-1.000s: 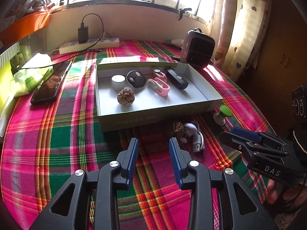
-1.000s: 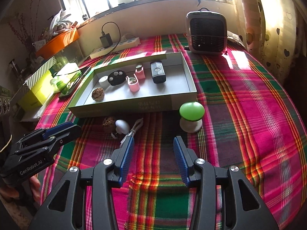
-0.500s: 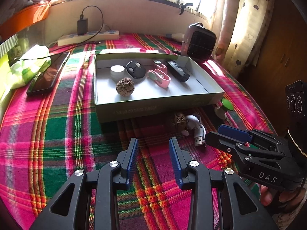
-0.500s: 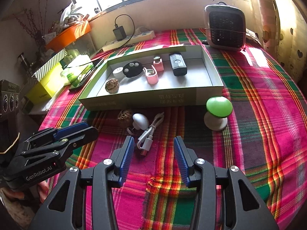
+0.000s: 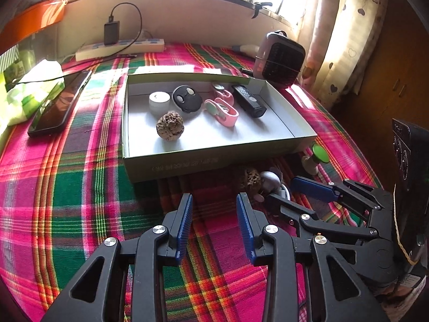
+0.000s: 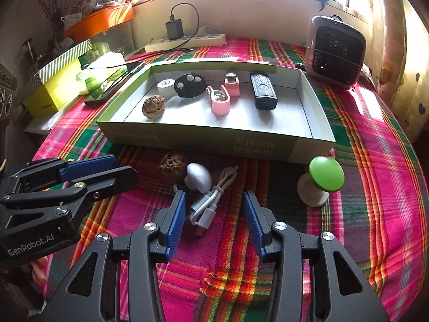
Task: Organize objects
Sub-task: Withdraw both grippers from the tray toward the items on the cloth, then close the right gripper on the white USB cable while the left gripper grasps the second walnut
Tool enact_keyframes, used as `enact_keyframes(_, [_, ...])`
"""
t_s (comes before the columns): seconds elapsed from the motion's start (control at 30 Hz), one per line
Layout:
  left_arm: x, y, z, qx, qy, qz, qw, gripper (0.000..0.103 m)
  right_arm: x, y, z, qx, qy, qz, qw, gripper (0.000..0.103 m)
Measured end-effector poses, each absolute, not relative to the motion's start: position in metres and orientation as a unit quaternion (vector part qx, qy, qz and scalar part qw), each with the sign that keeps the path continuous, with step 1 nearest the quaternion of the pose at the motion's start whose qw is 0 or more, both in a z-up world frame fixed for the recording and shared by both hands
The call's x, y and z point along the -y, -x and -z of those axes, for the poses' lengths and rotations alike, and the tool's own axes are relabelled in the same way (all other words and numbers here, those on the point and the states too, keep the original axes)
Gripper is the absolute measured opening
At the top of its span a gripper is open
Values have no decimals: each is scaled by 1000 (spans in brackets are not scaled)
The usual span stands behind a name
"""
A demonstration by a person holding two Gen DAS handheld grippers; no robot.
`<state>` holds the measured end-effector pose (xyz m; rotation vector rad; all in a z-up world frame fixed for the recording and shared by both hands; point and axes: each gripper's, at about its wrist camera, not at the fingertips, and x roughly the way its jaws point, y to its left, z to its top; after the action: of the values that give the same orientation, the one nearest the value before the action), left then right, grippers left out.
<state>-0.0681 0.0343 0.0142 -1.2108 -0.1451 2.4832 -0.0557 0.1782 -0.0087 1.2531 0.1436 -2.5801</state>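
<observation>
Right hand-held gripper: released, hovering low, white cable between the pads, not pinched. Left hand-held gripper: released too, nothing between the pads, over bare plaid cloth on the bench. Just past the cable: white earbud case, brown walnut. To the right: green mushroom toy. All four lying outside, along the near wall of the box. Inside the box: second walnut, white puck, black fob, two pink clips, black remote. Far right: heater.
</observation>
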Motion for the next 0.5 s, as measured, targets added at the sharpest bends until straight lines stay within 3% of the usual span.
enact_keyframes(0.5, [-48, 81, -17, 63, 434, -873, 216, 35, -203, 57, 9, -50, -428, 894, 124, 45])
